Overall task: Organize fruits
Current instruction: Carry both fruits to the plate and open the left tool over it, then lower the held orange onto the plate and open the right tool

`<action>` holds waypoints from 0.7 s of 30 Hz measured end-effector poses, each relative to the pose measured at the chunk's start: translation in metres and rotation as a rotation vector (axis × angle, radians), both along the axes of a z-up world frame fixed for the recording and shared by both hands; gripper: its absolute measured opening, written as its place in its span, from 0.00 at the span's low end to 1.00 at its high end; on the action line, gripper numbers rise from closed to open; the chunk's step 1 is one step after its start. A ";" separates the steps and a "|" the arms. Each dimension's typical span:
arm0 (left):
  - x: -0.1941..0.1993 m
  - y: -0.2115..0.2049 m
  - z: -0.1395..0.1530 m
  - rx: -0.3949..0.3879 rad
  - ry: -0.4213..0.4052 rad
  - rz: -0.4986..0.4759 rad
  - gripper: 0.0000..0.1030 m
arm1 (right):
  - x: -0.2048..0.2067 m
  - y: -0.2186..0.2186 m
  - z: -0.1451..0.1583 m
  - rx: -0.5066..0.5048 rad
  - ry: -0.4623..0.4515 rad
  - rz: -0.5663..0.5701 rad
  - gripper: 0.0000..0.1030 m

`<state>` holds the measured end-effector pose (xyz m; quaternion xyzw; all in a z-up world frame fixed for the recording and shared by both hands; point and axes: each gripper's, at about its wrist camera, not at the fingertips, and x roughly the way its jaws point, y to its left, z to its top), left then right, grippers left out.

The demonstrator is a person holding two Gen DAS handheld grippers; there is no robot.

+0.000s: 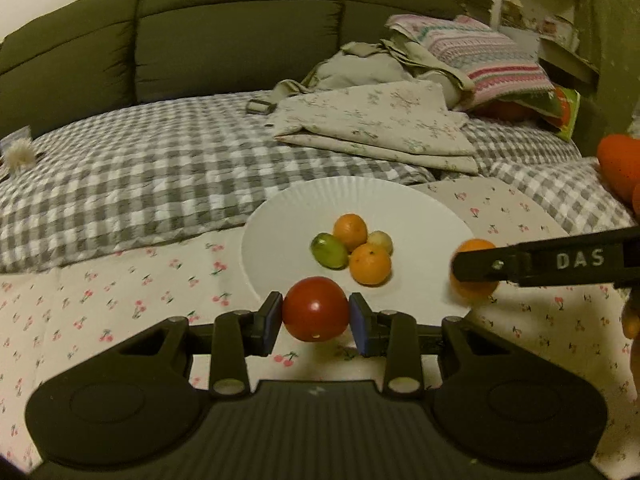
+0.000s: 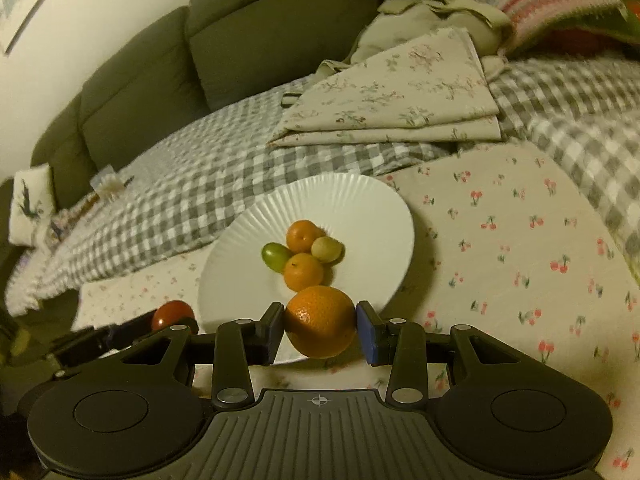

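My left gripper point(image 1: 316, 318) is shut on a red tomato point(image 1: 315, 309), held at the near rim of a white ribbed plate point(image 1: 280, 216). My right gripper point(image 2: 320, 326) is shut on an orange point(image 2: 321, 321), also at the plate's point(image 2: 360, 200) near edge. On the plate lie two small oranges point(image 1: 370, 264), a green fruit point(image 1: 329, 251) and a pale yellow-green fruit point(image 1: 381, 241). The right gripper's finger with the orange point(image 1: 474, 272) shows at the right of the left wrist view. In the right wrist view the tomato point(image 2: 173, 314) shows at lower left.
The plate rests on a cherry-print cloth point(image 2: 500, 240) over a bed. A grey checked blanket point(image 1: 140, 180), folded floral linen point(image 1: 380, 124) and a striped pillow point(image 1: 488, 56) lie behind it. A dark green sofa back point(image 1: 200, 32) stands beyond. An orange-red object point(image 1: 622, 160) sits at the far right.
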<state>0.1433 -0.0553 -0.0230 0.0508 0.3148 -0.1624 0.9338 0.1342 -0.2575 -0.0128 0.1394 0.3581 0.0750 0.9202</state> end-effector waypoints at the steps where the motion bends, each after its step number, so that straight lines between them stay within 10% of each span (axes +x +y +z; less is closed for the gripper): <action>1: 0.002 -0.003 -0.001 0.008 -0.004 -0.013 0.33 | 0.002 0.002 -0.001 -0.018 -0.011 0.007 0.37; 16: 0.015 -0.018 -0.017 0.051 -0.013 -0.069 0.36 | 0.012 0.013 -0.013 -0.114 -0.042 0.059 0.39; 21: 0.013 -0.015 -0.016 0.053 -0.035 -0.045 0.57 | 0.013 0.010 -0.012 -0.100 -0.034 0.040 0.51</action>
